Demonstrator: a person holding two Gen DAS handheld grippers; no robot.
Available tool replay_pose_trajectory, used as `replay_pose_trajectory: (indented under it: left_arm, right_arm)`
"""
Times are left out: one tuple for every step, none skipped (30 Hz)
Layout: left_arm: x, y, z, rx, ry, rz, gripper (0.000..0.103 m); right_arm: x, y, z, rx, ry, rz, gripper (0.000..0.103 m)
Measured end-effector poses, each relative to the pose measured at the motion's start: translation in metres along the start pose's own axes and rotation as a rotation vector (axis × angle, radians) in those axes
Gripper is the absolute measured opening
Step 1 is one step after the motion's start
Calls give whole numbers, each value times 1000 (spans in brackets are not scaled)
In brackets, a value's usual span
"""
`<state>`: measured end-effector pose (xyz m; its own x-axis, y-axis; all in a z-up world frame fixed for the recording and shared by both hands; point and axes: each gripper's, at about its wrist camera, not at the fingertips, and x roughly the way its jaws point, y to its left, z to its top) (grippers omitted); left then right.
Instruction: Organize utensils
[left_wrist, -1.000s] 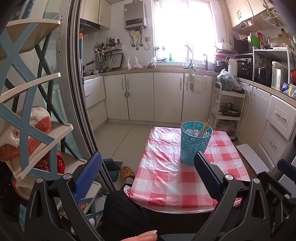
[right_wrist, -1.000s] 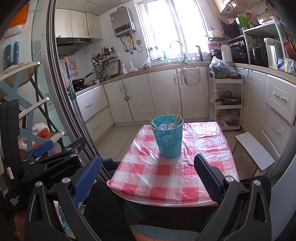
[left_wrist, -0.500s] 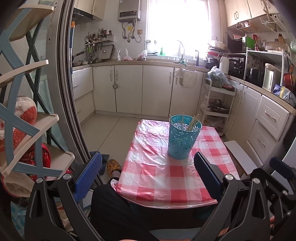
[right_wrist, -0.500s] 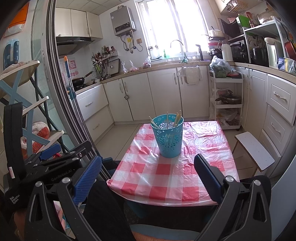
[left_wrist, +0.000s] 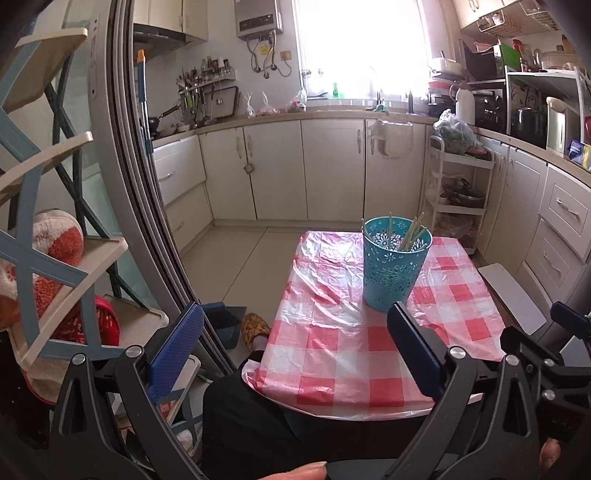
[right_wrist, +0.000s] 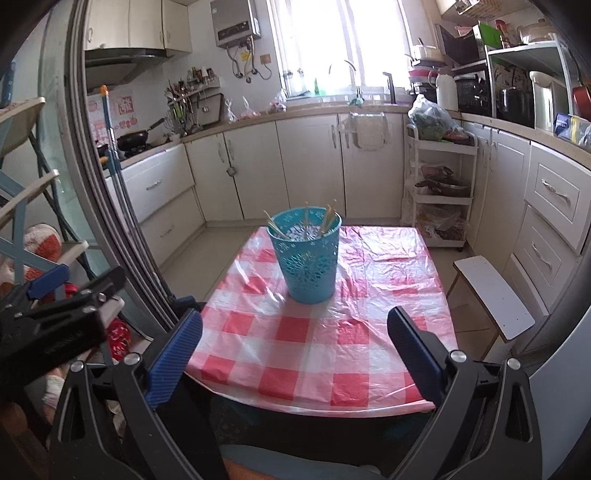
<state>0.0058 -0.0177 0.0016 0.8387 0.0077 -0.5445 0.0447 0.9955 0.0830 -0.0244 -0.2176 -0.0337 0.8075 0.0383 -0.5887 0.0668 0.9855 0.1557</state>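
Observation:
A teal perforated holder (left_wrist: 395, 264) (right_wrist: 306, 254) stands upright on the red-and-white checked tablecloth (left_wrist: 343, 343) (right_wrist: 295, 332), with several chopsticks (left_wrist: 410, 232) (right_wrist: 327, 218) sticking out of it. My left gripper (left_wrist: 295, 332) is open and empty, held back from the table's near edge over a person's dark-clothed lap. My right gripper (right_wrist: 295, 328) is open and empty too, above the table's near edge, short of the holder. The left gripper's body shows at the left of the right wrist view.
A sliding door frame (left_wrist: 147, 184) and a blue-and-white shelf rack (left_wrist: 48, 258) stand at the left. A white stool (right_wrist: 491, 291) sits right of the table. Kitchen cabinets (right_wrist: 306, 166) and a white trolley (right_wrist: 439, 192) line the far side.
Both views have shifted a little: the left wrist camera swung right then back, and the right gripper has edged forward toward the table. The holder has stayed put.

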Motion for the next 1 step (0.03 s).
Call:
replay_pose_trajectory:
  left_arm:
    - [9,-2,-1,1,19,-6,96]
  right_arm:
    - [14,-8,0,10,23,-13,96]
